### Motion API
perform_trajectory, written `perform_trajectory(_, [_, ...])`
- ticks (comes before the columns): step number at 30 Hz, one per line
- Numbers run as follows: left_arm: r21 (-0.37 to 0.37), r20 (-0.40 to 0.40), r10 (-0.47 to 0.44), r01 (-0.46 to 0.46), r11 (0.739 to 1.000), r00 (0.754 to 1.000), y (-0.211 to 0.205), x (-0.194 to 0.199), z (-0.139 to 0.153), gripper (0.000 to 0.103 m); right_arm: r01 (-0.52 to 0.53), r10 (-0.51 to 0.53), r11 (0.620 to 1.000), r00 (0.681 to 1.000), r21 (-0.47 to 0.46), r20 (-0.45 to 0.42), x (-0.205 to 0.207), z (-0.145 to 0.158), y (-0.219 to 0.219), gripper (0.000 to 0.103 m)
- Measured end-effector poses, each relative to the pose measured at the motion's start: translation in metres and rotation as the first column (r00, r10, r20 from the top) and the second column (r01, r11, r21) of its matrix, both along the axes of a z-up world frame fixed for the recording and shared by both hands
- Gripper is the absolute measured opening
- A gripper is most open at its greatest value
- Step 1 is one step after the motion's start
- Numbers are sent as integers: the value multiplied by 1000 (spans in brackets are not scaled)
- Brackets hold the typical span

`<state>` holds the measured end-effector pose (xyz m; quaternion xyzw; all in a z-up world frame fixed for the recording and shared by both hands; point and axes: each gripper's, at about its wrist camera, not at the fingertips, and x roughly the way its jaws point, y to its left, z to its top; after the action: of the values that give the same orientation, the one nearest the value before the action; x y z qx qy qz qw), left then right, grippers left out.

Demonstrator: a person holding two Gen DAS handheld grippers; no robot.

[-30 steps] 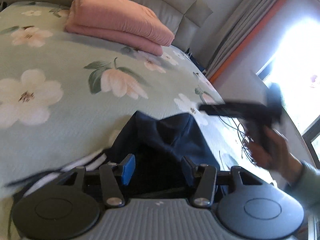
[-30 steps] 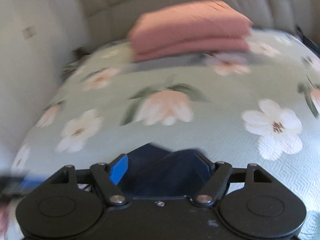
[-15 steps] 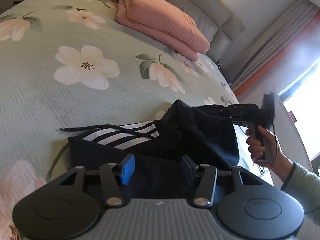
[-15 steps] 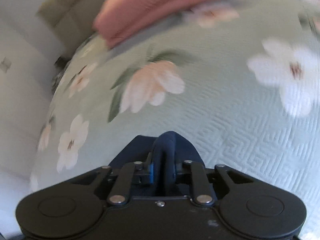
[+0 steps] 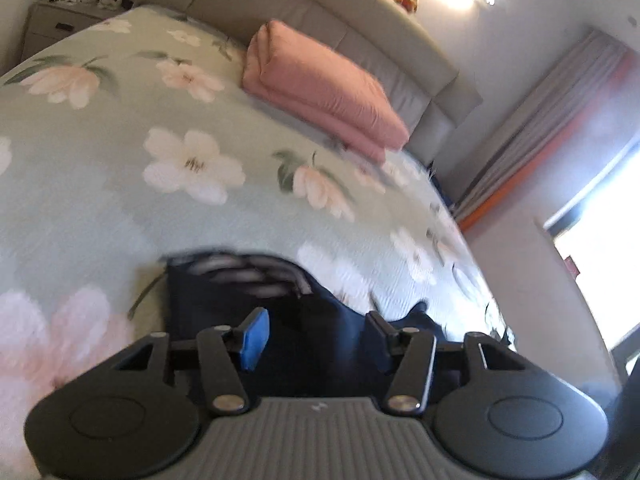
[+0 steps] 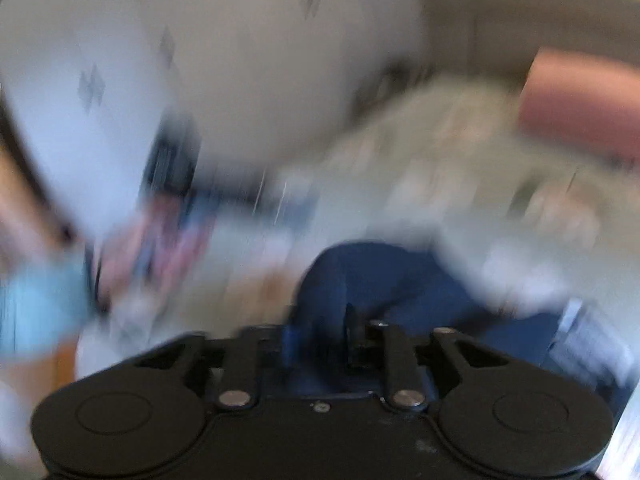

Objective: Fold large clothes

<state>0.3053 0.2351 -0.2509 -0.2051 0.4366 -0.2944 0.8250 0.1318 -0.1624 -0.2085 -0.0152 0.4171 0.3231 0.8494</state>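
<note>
A dark blue garment [image 5: 224,300] with white stripes [image 5: 248,276] lies on the flowered bedspread [image 5: 120,200], right in front of my left gripper [image 5: 316,336]. That gripper's jaws stand wide and are opening; the cloth lies under and between them, and the pads do not press on it. The right wrist view is badly blurred. In it my right gripper [image 6: 322,340] has its fingers close together around a raised bunch of the dark blue garment [image 6: 360,276]. These jaws are opening, but the cloth is still caught between them.
A folded pink quilt [image 5: 320,84] rests against the grey padded headboard [image 5: 320,12]. A nightstand [image 5: 52,28] stands at the far left, curtains [image 5: 540,128] and a bright window at the right. A light blue sleeve [image 6: 36,300] shows blurred in the right wrist view.
My right gripper closed on a fold of the garment and swept fast to the left with it. The left gripper drew back along the bed; the other hand has left its view.
</note>
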Motion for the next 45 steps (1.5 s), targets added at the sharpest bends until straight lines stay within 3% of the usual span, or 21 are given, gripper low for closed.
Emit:
perform_trajectory(2, [59,-38,-21,23,998,999,1,-16,-11,58,40,-43,999,994,-37,-103,-24,-34,0,55])
perform_trajectory(5, [65,-133,-56,65,996,990,-7,-38,-39,58,266,-263,964,952,-2,-158,-33,-56,-31,55])
perform_trajectory(9, [17,-197,-45,49,999,979,-30,-49,-66,58,594,-553,800,785,84,-277,-7,-80,-80,57])
perform_trajectory(13, [-13,-224,-2,-1,1000,975,-45,-39,-82,58,711,-599,671,686,208,-413,19,-95,-105,57])
perform_trajectory(14, [-11,-238,9,-12,1000,971,-46,-39,-87,58,735,-609,643,662,217,-437,23,-98,-106,70])
perform_trajectory(15, [-14,-257,13,-17,1000,966,-47,-37,-93,58,754,-626,622,642,213,-442,20,-99,-107,75])
perform_trajectory(19, [-35,-346,-55,45,998,937,-59,-34,-116,59,779,-609,592,600,205,-519,20,-128,-107,75])
perform_trajectory(22, [-50,-404,-98,85,995,910,-73,-35,-133,56,763,-569,620,598,182,-565,24,-145,-94,75])
perform_trajectory(23, [-51,-411,-100,87,995,906,-78,-36,-136,38,751,-560,632,613,191,-557,24,-144,-88,60])
perform_trajectory(24, [-54,-418,-106,92,994,902,-82,-36,-139,21,736,-545,644,631,207,-552,26,-142,-85,18])
perform_trajectory(25, [-61,-427,-115,98,993,897,-84,-34,-139,5,721,-536,651,657,236,-530,26,-133,-83,9])
perform_trajectory(27, [-84,-403,-107,79,993,909,-81,-32,-127,5,700,-556,660,700,273,-448,30,-111,-84,9])
perform_trajectory(29, [-181,-333,-79,19,983,940,-67,-29,-103,5,677,-573,673,731,298,-370,32,-83,-89,9])
perform_trajectory(33, [-377,-245,26,-120,918,969,-28,-18,-58,5,642,-601,657,762,394,-240,31,-28,-110,9])
perform_trajectory(36, [-451,-171,66,-137,882,983,-12,-20,-52,6,610,-602,654,778,448,-181,17,-13,-121,9])
perform_trajectory(38, [-441,-170,57,-128,888,984,-6,-29,-74,8,603,-592,691,789,400,-167,7,-27,-119,9])
perform_trajectory(40, [-352,-264,71,-165,921,962,1,-45,-111,8,629,-592,714,777,307,-214,1,-63,-113,9])
perform_trajectory(42, [-290,-365,86,-201,935,927,15,-66,-141,8,674,-586,699,731,237,-351,-8,-102,-116,9])
perform_trajectory(44, [-306,-382,79,-206,930,921,27,-90,-149,8,702,-580,673,696,232,-424,-25,-120,-118,9])
perform_trajectory(45, [-296,-373,69,-189,936,925,31,-98,-145,8,707,-572,666,688,237,-446,-32,-121,-119,16])
